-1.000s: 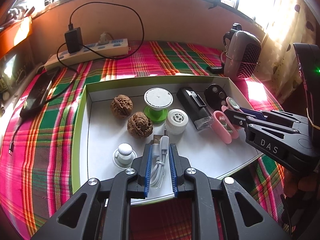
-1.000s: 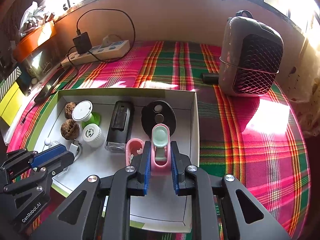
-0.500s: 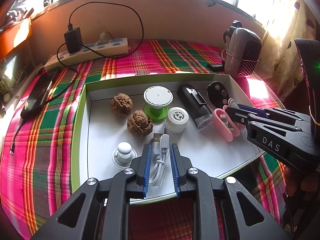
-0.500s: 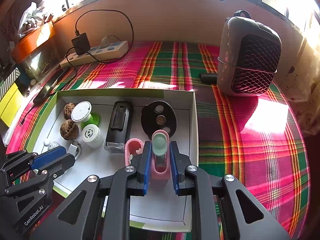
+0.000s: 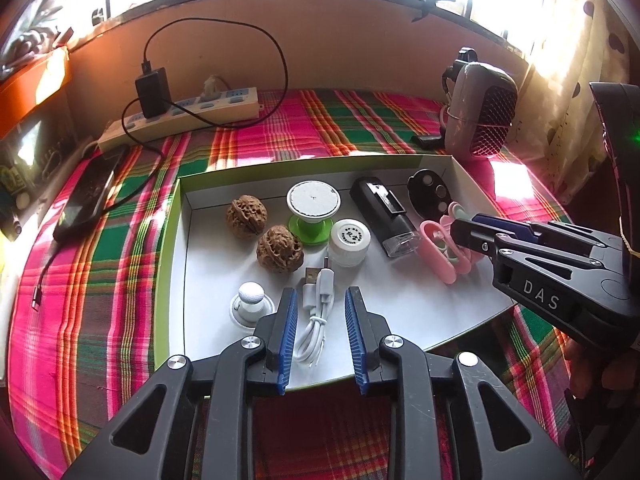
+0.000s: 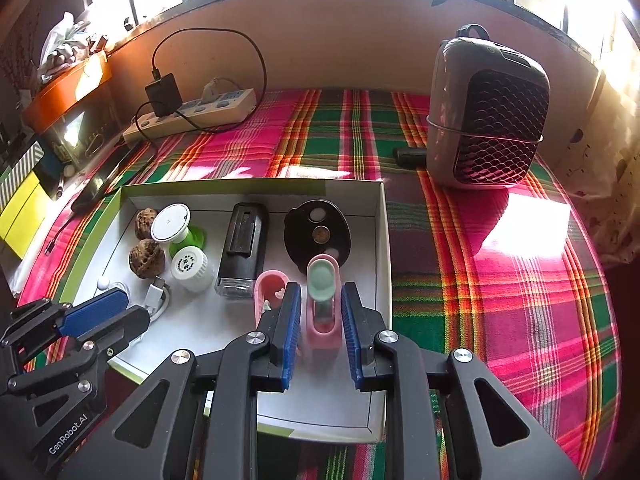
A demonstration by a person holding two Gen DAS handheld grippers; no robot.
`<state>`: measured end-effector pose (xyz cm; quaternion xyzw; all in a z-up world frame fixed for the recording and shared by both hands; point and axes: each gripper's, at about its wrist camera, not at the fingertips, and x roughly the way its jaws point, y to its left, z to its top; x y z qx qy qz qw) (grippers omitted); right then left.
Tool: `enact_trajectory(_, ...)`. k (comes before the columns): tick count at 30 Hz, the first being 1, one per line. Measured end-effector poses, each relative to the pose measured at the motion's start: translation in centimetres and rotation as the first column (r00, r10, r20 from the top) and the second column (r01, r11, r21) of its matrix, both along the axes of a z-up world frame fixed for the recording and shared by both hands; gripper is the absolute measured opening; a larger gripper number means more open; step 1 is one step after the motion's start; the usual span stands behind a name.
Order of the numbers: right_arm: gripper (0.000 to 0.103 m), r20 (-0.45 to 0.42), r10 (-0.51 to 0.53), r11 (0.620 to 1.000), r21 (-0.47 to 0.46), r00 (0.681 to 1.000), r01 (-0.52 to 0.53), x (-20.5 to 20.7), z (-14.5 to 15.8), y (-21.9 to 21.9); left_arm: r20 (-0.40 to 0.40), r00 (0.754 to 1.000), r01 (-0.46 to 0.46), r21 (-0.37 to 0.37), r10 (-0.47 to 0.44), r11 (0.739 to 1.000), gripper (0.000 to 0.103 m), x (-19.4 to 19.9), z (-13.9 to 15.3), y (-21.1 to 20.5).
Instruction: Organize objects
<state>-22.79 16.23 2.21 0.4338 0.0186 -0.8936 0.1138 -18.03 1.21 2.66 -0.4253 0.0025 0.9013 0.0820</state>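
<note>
Both drops into the tray (image 5: 176,264) look like they're wrapping up

Left gripper (image 5: 321,334) jaws are opening, gaps either side of the white cable (image 5: 316,316) lying near-centre in the tray; a second ago it was pinched. Right gripper (image 6: 320,330) is just starting to open around the pink case (image 6: 323,312) by the right wall, slightly looser than before. Next, I'd guess: back both out cleanly.

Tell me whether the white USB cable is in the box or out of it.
In. The white USB cable lies coiled on the white floor of the green-rimmed box, between the left gripper's opening jaws, whose pads stand clear of it.
</note>
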Motion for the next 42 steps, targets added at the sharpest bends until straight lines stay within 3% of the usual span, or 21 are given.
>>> enact_trajectory(4, 0.024, -0.016, 0.0, 1.0, -0.008, 1.0, -0.001, 0.8, 0.5, -0.1, -0.01, 1.0, -0.006, 0.004, 0.006, 1.0, 0.023, 0.6, 0.4, -0.1)
enact_trajectory(9, 0.036, -0.036, 0.009, 1.0, -0.012, 0.999, -0.009, 2.0, 1.1, -0.4, -0.033, 0.999, -0.018, -0.008, 0.018, 1.0, 0.023, 1.5, 1.1, 0.0)
enact_trajectory(27, 0.037, -0.083, -0.002, 0.999, -0.033, 0.997, -0.001, 7.4, 2.4, -0.3, -0.085, 0.994, -0.065, -0.03, 0.062, 0.997, 0.023, 6.1, 2.4, -0.2)
enact_trajectory(42, 0.038, -0.039, 0.005, 1.0, -0.009, 0.999, -0.006, 11.6, 0.4, -0.7, -0.028, 0.996, -0.081, -0.041, 0.08, 0.996, 0.023, 9.9, 0.3, -0.1)
